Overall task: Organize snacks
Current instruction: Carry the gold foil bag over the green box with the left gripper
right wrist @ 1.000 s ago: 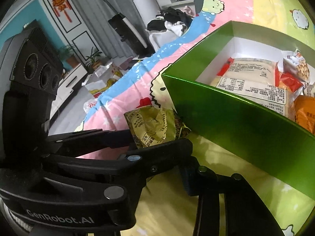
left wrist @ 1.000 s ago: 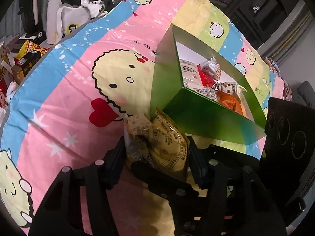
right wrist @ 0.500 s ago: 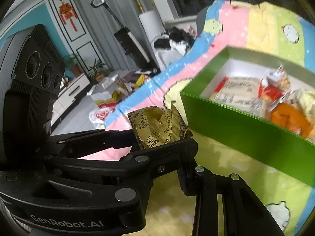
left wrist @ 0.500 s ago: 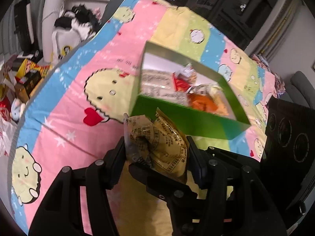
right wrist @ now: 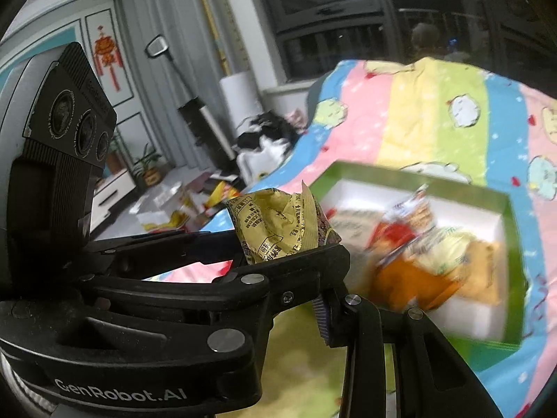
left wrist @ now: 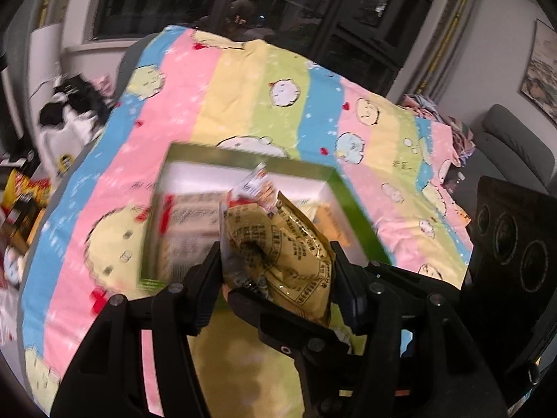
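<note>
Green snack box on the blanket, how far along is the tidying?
Done: several packets already lie in the open green cardboard box, including an orange one. In hand: the left hand-held gripper and the right hand-held gripper both clamp one crumpled yellow printed snack packet, held in front of the box. Left: setting that packet inside.

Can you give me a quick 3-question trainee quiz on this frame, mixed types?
1. True or false: the left gripper is shut on a yellow snack packet.
2. What colour is the outside of the box on the cartoon bedspread? A) red B) green C) black
3. What does the right gripper hold between its fingers?

Key:
1. True
2. B
3. A yellow snack packet; from the wrist views both grippers seem to pinch the same one.
</note>
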